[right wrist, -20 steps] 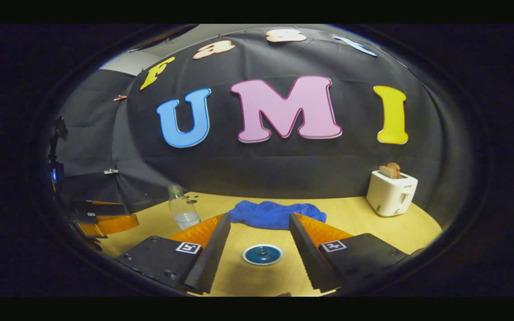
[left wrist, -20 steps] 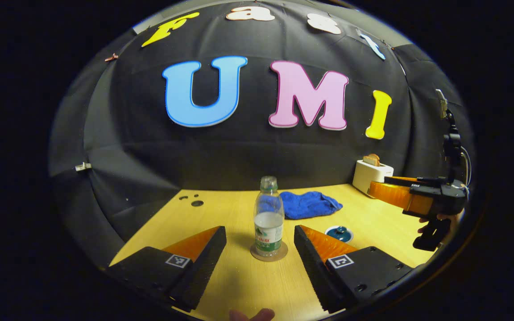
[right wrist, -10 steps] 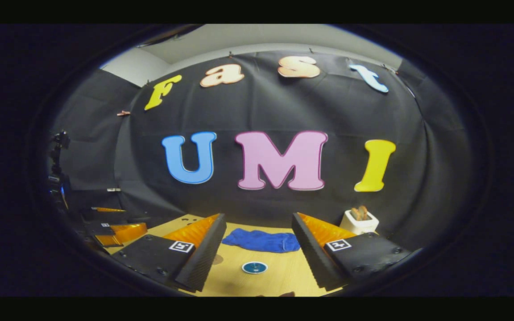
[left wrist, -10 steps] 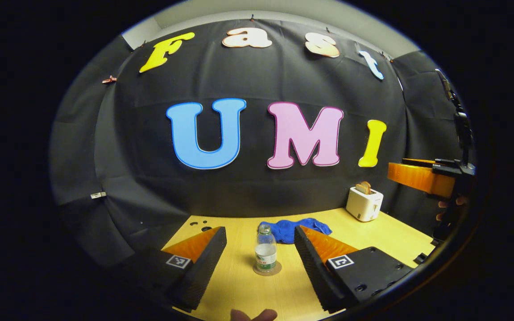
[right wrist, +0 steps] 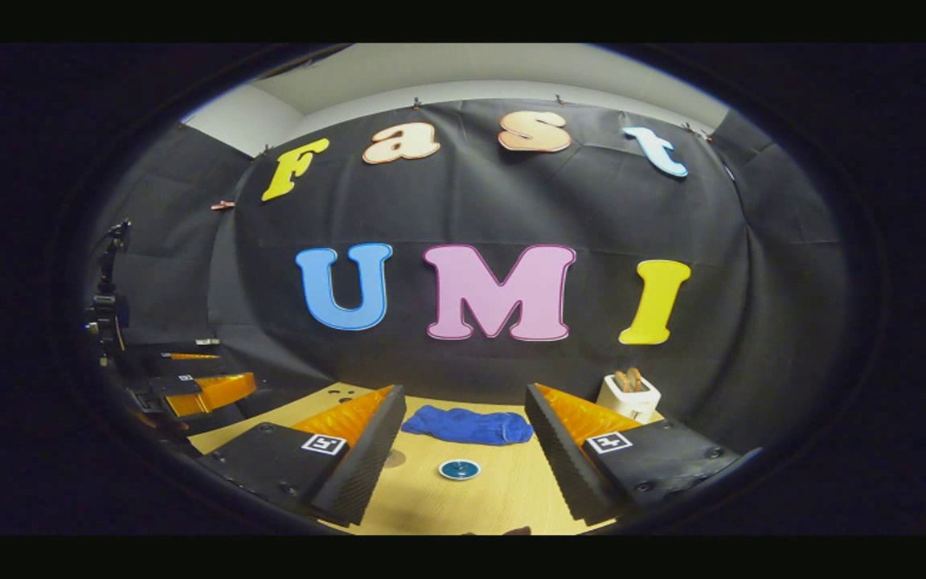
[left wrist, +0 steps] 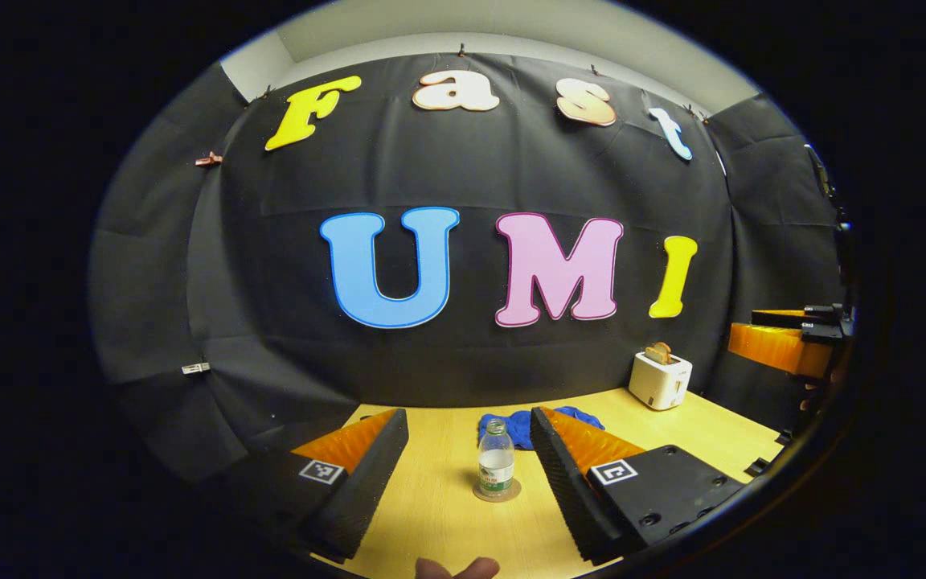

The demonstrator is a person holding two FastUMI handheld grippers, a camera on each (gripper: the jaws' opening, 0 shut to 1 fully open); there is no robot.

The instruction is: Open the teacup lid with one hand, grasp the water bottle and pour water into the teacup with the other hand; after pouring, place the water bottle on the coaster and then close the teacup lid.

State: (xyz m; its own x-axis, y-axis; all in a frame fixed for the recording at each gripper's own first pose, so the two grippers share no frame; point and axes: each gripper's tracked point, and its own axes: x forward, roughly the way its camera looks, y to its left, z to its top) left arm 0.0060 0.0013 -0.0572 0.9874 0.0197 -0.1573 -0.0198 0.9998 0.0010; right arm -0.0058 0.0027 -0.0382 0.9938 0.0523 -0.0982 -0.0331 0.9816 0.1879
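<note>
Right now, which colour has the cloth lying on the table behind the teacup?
The cloth is blue; the right gripper view shows it best.

Blue cloth (left wrist: pixel 521 426) partly behind bottle (left wrist: pixel 496 465)

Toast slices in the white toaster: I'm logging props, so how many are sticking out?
2, as best the right gripper view shows: two brown toast slices stand side by side in the slots of the white toaster at the table's far right. Too small to rule out more.
</note>
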